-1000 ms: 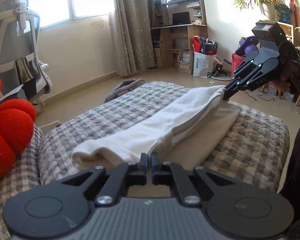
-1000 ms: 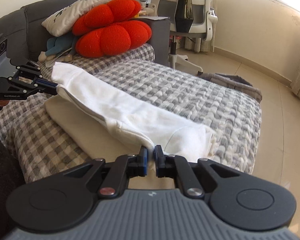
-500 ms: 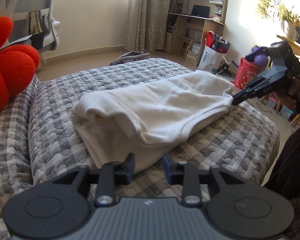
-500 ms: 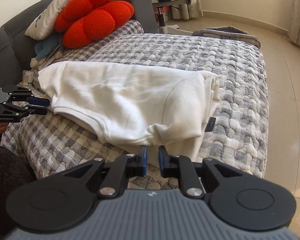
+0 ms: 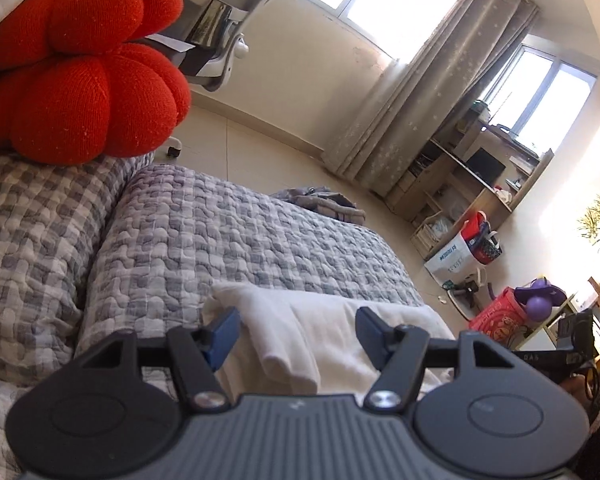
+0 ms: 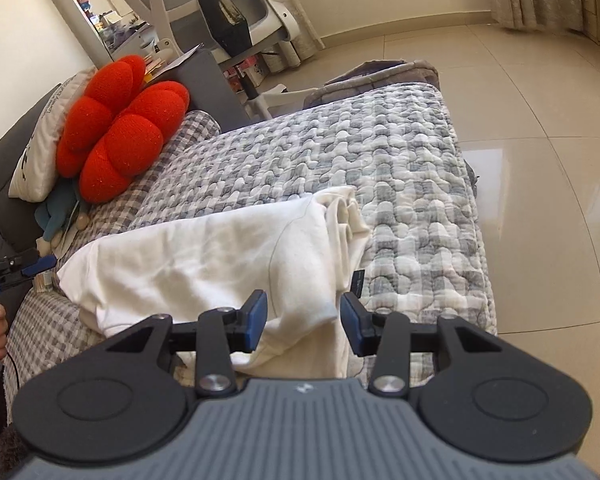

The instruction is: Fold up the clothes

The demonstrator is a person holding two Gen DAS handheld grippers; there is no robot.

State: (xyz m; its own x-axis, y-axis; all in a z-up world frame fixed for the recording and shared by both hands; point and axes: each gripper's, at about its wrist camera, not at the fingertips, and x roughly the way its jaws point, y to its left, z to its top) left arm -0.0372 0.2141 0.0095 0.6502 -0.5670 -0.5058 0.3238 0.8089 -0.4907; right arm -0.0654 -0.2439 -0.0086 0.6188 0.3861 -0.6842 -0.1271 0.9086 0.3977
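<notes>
Both tools opening; white garment (image 6: 204, 264) folded, rumpled, released

White garment (image 6: 204, 264), soft knit, lies folded over in layers on the grey-white checked bed cover (image 6: 380, 152), near its front edge. Top layer is mostly flat with light wrinkles; bunched folds at the far end, a small dark tag beside them.

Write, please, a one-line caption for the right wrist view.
Right gripper opening above a folded white garment lying on the checked sofa cover.
</notes>
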